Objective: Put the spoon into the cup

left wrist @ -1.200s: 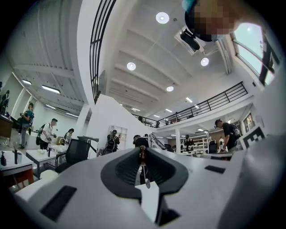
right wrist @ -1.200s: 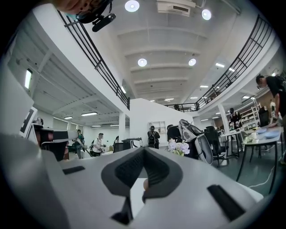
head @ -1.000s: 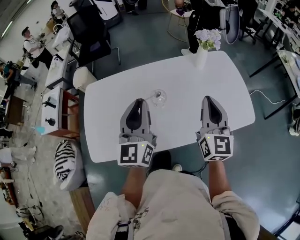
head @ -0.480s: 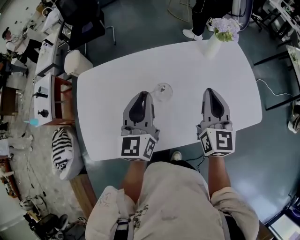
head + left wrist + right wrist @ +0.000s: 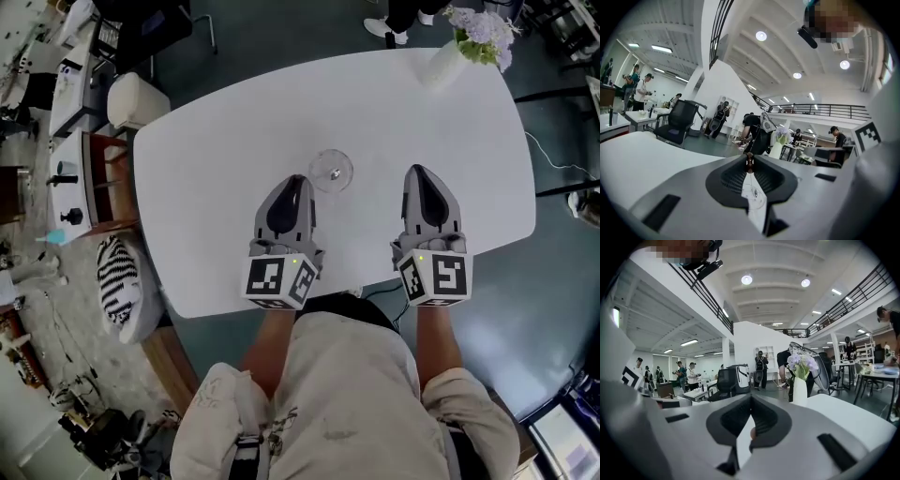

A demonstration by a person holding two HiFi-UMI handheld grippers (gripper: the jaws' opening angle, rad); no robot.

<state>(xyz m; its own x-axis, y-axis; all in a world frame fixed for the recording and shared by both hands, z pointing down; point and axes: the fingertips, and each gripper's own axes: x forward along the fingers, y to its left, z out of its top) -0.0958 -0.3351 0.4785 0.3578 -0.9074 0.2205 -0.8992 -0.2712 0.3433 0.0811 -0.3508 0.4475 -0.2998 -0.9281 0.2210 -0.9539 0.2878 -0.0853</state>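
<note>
While one cup stands, two claws hover nearby.

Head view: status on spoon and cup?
Left gripper shut on what looks like the spoon, only a dark tip showing. Right gripper shut, empty. Cup upright just ahead of the left gripper; nothing between.

No legible words, brands, numbers or signs in any view. Only printed marks: black-and-white square patterns on the left marker cube of the left gripper and the right marker cube of the right gripper. They read as neither letters nor digits.
</note>
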